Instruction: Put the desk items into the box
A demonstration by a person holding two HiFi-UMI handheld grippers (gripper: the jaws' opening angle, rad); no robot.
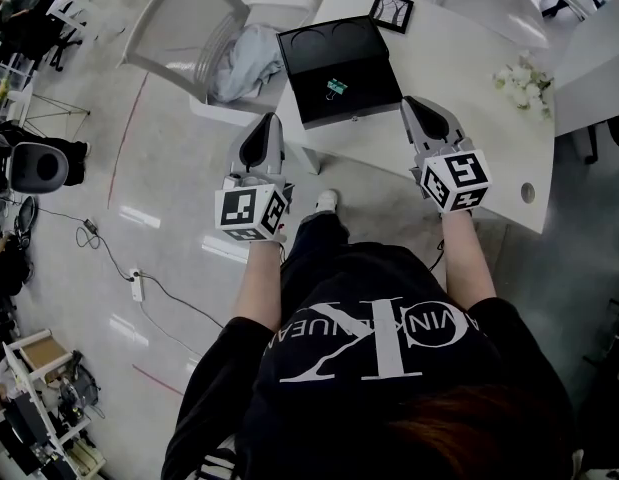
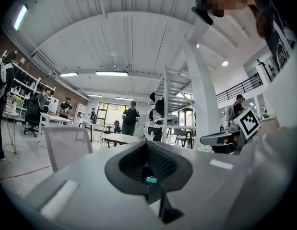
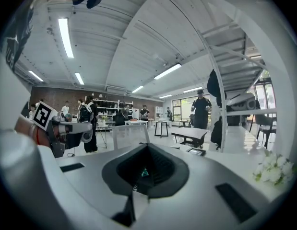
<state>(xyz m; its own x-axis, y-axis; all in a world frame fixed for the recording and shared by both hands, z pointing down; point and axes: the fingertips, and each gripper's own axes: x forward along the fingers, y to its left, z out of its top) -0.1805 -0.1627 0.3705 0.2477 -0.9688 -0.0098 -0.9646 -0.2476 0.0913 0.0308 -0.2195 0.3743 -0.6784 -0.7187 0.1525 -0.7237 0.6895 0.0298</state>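
Note:
A black box (image 1: 292,76) lies open on the white table (image 1: 459,58). A teal binder clip (image 1: 335,87) rests inside it. My left gripper (image 1: 273,118) hovers just off the table's near-left edge, jaws shut and empty, pointing toward the box. My right gripper (image 1: 414,104) hangs over the table right of the box, also shut with nothing held. In the left gripper view the clip (image 2: 151,179) shows far off through the notch of the closed jaws. The right gripper view shows the clip (image 3: 145,172) the same way.
A small framed picture (image 1: 392,10) lies beyond the box. White flowers (image 1: 519,80) sit at the table's right side. A mesh chair (image 1: 184,23) with a grey-blue cloth (image 1: 244,60) stands left of the table. People and desks fill the far room.

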